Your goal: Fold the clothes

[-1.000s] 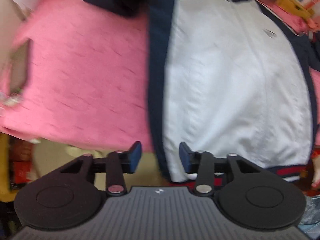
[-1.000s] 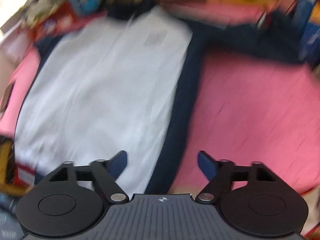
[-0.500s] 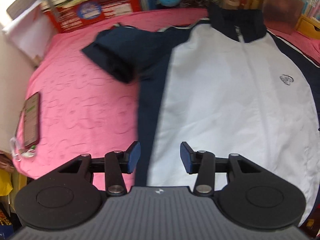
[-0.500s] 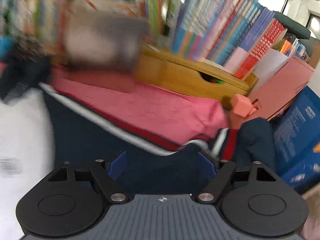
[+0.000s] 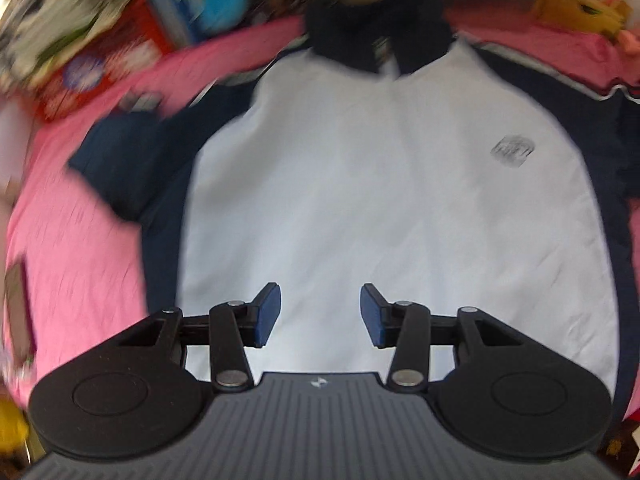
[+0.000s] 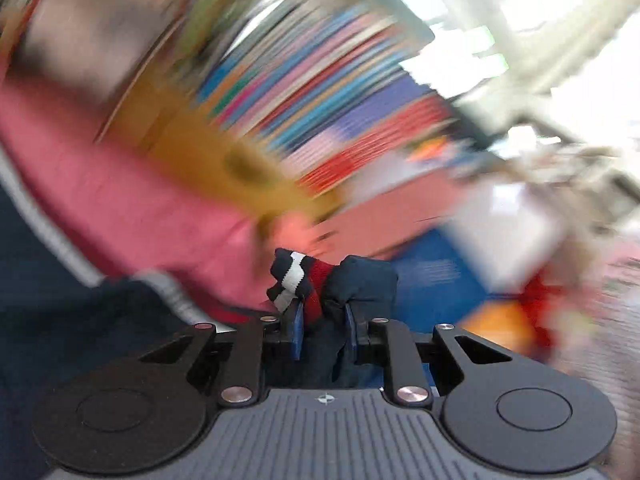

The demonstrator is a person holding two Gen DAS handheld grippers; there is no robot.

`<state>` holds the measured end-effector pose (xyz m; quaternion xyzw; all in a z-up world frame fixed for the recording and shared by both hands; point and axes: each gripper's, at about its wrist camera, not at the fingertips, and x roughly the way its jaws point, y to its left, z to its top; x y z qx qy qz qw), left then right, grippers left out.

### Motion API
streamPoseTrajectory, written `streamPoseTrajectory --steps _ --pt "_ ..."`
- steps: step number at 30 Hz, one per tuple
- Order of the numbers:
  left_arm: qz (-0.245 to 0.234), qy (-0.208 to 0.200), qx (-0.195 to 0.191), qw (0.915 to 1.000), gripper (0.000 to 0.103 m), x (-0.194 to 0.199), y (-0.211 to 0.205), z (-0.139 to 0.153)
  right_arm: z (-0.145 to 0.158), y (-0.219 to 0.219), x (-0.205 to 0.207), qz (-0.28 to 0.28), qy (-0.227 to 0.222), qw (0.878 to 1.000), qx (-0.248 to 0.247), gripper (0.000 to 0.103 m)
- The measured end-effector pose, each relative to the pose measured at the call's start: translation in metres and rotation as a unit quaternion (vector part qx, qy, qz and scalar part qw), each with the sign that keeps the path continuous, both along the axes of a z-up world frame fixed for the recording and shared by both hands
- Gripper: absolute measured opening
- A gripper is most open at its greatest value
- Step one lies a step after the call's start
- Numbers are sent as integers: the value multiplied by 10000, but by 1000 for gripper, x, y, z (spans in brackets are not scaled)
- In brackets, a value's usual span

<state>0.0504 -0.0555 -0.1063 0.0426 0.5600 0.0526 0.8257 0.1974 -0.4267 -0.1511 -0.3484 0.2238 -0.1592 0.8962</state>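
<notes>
A white jacket (image 5: 380, 184) with navy sleeves and collar lies flat, front up, on a pink bedspread (image 5: 76, 240). Its left sleeve (image 5: 116, 164) is folded short beside the body. My left gripper (image 5: 320, 314) is open and empty, hovering above the jacket's lower front. My right gripper (image 6: 322, 332) is shut on the cuff of the jacket's right sleeve (image 6: 320, 280), a navy cuff with red and white stripes, and holds it off the bed. The navy sleeve with its white stripe (image 6: 52, 280) trails to the left.
A row of books (image 6: 320, 112) and a yellow wooden box (image 6: 224, 164) stand behind the bed, blurred by motion. A phone (image 5: 16, 312) lies at the bed's left edge. Boxes and books (image 5: 92, 32) are stacked at the back left.
My right gripper has closed on the sleeve cuff and lifted it; the view swings fast. My left gripper has moved right, over the jacket's middle, still open.
</notes>
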Motion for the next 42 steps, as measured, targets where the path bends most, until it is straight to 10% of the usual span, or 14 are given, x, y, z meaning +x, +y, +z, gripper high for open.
streamPoseTrajectory --steps 5,12,15,18,25,27,29,31,36,42 --pt "-1358 -594 -406 9881 51 63 -98 -5 38 -33 -44 -363 -672 9971 30 22" --pt "-2602 -983 -685 9581 52 121 -235 -42 6 -97 -31 -1170 -220 9915 526 27" --pt "-2828 -969 -711 9516 52 135 -275 -60 -17 -102 -21 -1273 123 9918 -73 33" --pt "-2877 -876 -646 9515 52 137 -291 -75 -23 -92 -31 -1057 455 9925 -424 64" --pt "-2784 -1124 -675 9515 54 138 -268 -62 30 -75 -94 -131 -163 9856 1676 86" --pt "-2612 -1209 -645 9555 54 139 -253 -56 22 -72 -76 269 191 9753 2183 78" --pt "-2442 -1210 -416 9613 54 143 -236 -55 2 -73 -45 398 696 9666 2436 43" --pt "-2254 -1143 -192 9674 54 146 -218 -57 -21 -93 -15 -251 983 9616 2549 29" --pt "-1855 -906 112 9784 54 146 -176 -68 -46 -144 13 -1355 816 9653 2079 28" --pt "-1595 -799 176 9838 54 134 -145 -71 -76 -162 51 -1125 1367 9688 1734 10"
